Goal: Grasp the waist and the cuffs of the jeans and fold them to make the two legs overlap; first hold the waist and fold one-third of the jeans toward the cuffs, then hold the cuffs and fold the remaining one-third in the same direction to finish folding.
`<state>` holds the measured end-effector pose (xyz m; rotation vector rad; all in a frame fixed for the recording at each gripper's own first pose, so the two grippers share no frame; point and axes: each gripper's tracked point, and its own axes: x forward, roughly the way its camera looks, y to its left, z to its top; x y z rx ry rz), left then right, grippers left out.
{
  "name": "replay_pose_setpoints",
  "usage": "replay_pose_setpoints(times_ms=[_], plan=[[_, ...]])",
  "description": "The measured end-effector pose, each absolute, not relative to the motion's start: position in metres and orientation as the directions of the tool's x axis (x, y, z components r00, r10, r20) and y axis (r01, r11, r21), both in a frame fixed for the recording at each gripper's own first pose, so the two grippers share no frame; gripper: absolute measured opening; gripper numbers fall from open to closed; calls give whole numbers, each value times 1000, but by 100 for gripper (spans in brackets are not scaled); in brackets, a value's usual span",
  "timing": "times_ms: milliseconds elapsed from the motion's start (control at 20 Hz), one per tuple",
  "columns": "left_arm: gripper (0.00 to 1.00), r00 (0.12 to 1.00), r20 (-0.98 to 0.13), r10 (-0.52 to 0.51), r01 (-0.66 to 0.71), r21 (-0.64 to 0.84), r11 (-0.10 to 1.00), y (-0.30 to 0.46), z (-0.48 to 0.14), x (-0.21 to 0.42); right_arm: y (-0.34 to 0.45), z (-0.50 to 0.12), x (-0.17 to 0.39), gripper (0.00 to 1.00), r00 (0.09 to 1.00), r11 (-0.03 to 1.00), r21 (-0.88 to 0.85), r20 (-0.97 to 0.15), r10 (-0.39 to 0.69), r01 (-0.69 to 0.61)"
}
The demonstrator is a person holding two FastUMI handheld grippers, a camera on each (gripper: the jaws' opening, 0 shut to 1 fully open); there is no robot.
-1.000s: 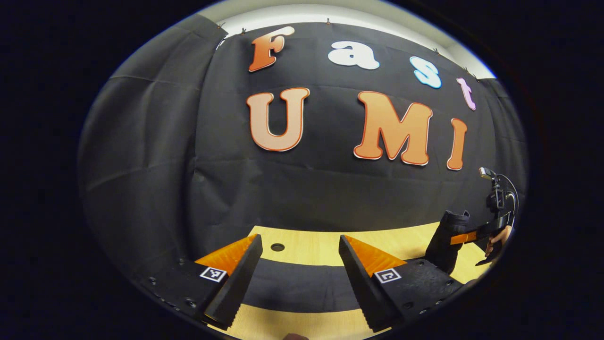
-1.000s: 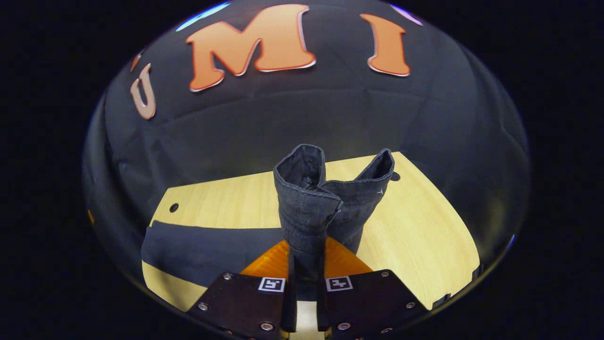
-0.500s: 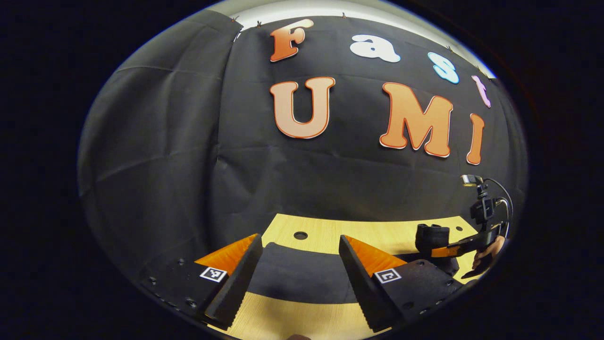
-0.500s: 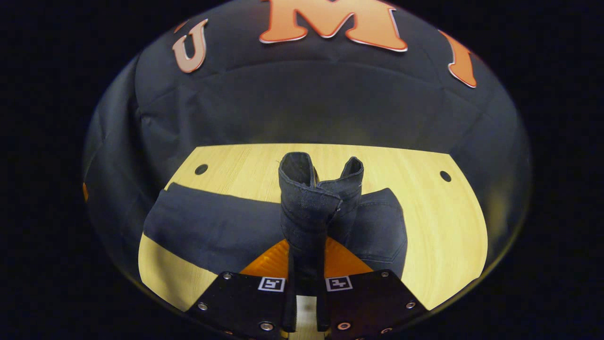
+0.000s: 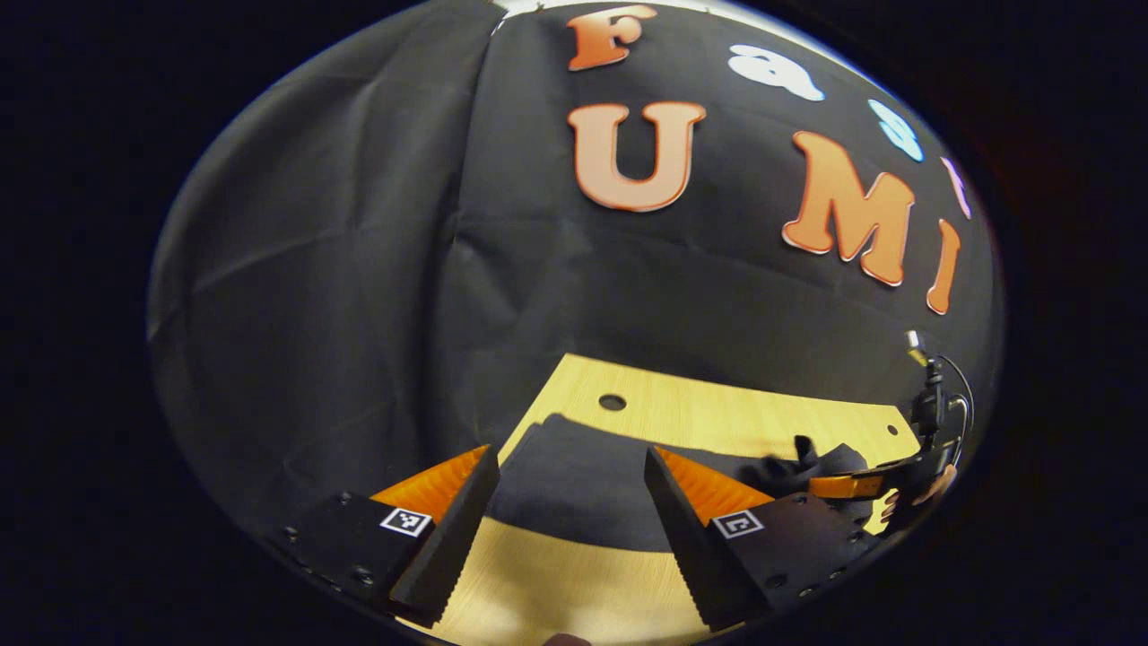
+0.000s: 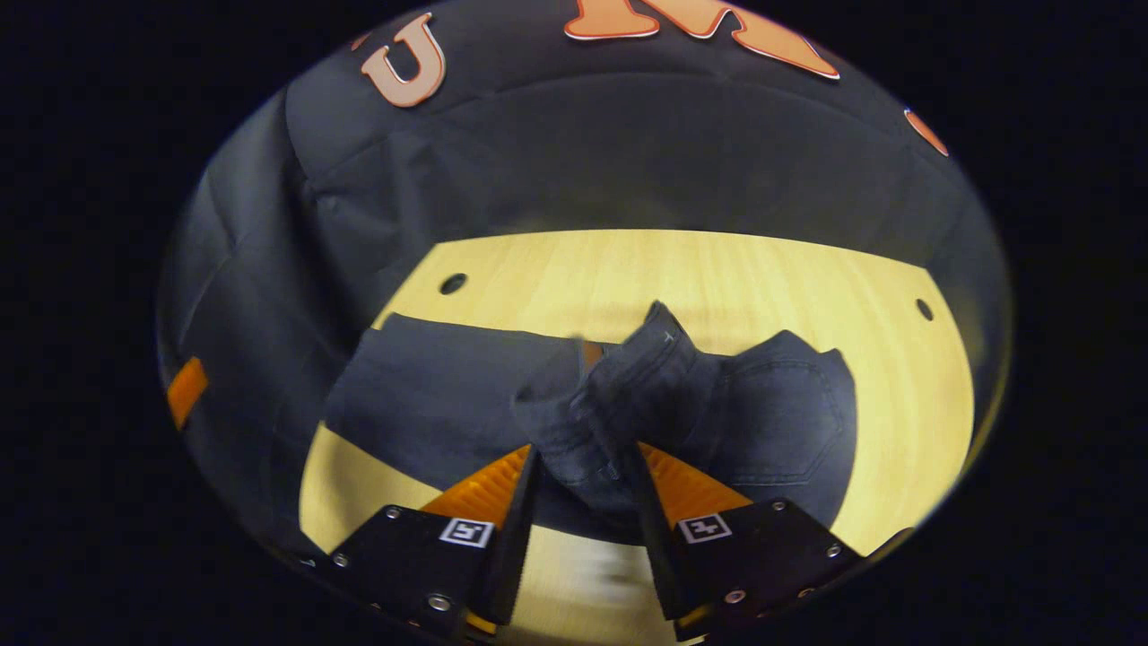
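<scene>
Right gripper (image 6: 581, 467) spread above the jeans (image 6: 430, 404); left gripper (image 5: 565, 480) spread too, holding nothing.

Dark jeans lie across the pale wooden table (image 6: 700, 269), with a bunched, raised part of the denim (image 6: 646, 377) between and just beyond the right gripper's parted fingers; whether either finger touches the cloth cannot be told; from the left gripper view, the jeans (image 5: 574, 467) stretch toward the right gripper (image 5: 843, 485), held by a hand (image 5: 933, 489).

dark jeans (image 6: 430, 404), folded, flat on table
</scene>
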<state>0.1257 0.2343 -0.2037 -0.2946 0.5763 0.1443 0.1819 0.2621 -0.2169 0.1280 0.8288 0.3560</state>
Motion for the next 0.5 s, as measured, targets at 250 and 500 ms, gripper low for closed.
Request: replay_pose_setpoints(times_ms=[250, 500], plan=[[98, 699, -716, -1, -300, -294, 907, 243, -263, 139, 238, -180, 186, 83, 704, 953, 214, -642, 304, -216], [98, 490, -870, -46, -400, -271, 876, 258, -337, 157, 195, -145, 164, 88, 777, 972, 191, -587, 227, -140]])
